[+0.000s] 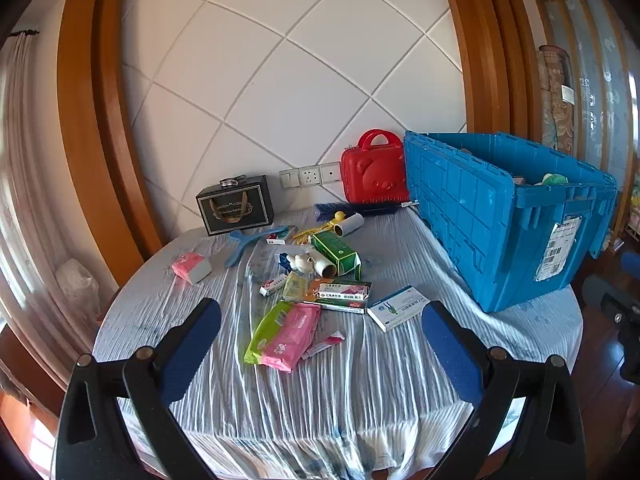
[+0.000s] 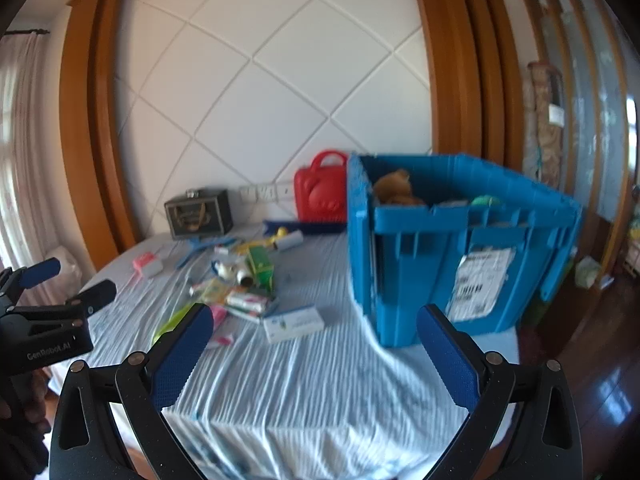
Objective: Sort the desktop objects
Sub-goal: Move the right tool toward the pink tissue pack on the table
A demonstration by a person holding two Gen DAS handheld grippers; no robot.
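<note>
Pink wipes pack (image 1: 291,336), long axis toward the blue crate (image 1: 504,216); both tools spread, empty.

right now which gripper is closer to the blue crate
Right. The right gripper hangs open just before the blue crate's near corner; the left gripper, also open, faces the clutter further to the crate's left.

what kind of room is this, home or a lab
Most likely a room in a home, not a lab. A cloth-covered round table stands by a padded wall panel framed in wood, with a curtain at one side. Household clutter and a blue crate sit on the table.
</note>
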